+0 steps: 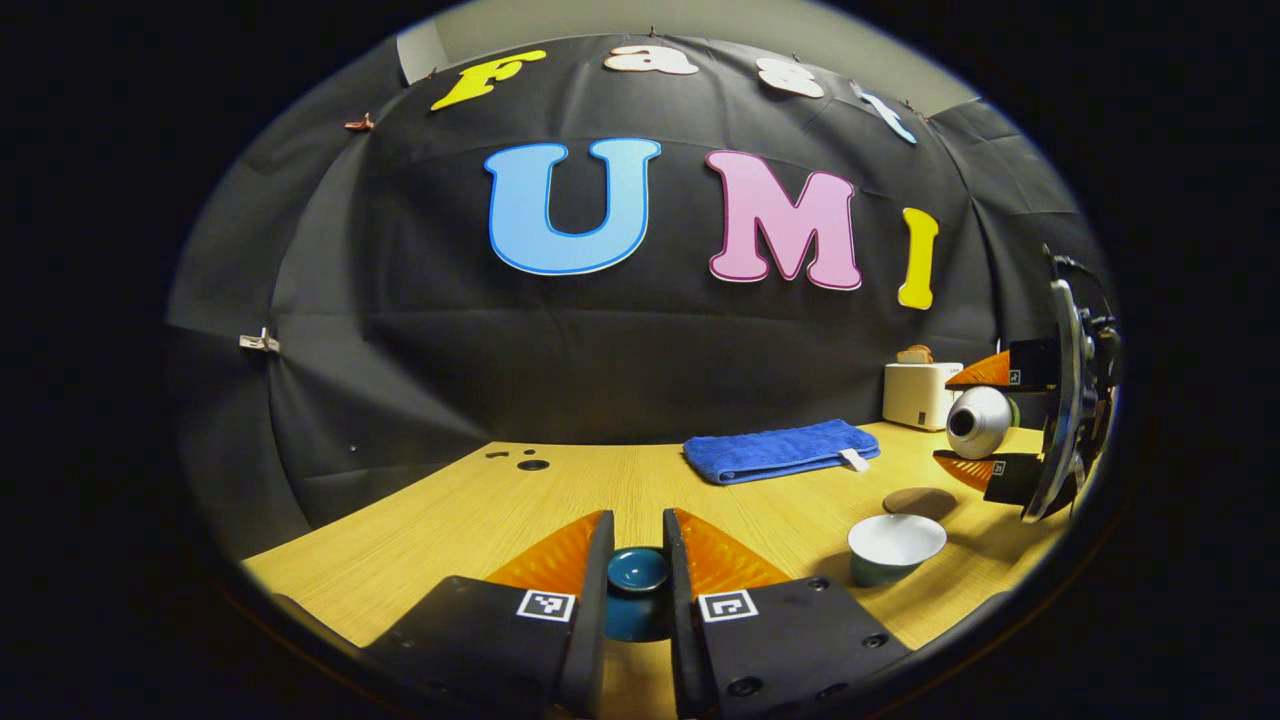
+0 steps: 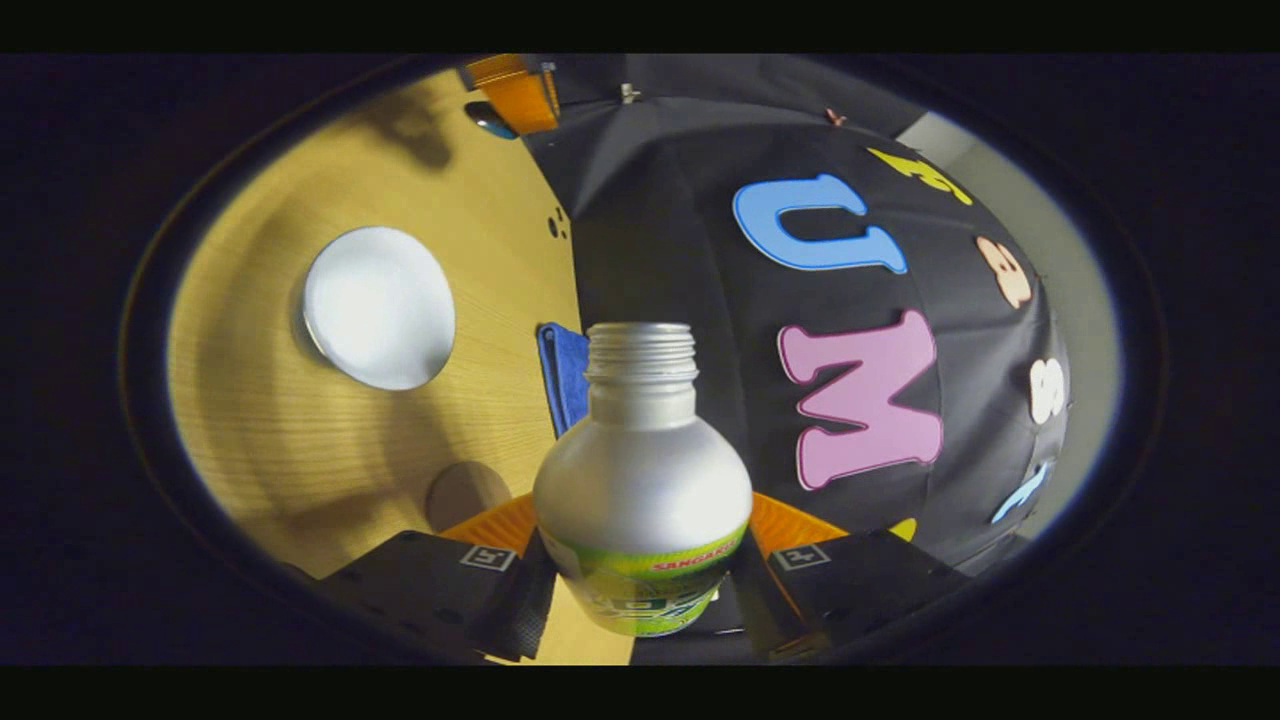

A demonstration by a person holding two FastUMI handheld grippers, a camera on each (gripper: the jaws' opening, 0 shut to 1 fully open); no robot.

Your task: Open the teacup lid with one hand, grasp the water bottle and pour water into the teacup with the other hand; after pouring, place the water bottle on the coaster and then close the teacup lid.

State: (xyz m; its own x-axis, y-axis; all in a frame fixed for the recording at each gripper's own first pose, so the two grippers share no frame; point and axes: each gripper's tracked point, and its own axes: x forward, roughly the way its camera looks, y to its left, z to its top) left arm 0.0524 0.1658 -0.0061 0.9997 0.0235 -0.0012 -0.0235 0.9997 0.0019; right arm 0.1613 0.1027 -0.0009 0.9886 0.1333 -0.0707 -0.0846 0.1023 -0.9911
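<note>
Closed on the teacup lid [image 1: 638, 570], the left gripper [image 1: 636, 590] holds it by its knob low over the desk [image 1: 450, 520]; right of it lie a blue towel [image 1: 775, 450], the open teacup [image 1: 893, 547] and the round coaster [image 1: 920, 500] just behind it; at the far right the right gripper [image 2: 640, 590] clamps the tilted, uncapped water bottle [image 2: 642, 480], its mouth turned toward the teacup, with a toaster [image 1: 920, 395] behind.
</note>
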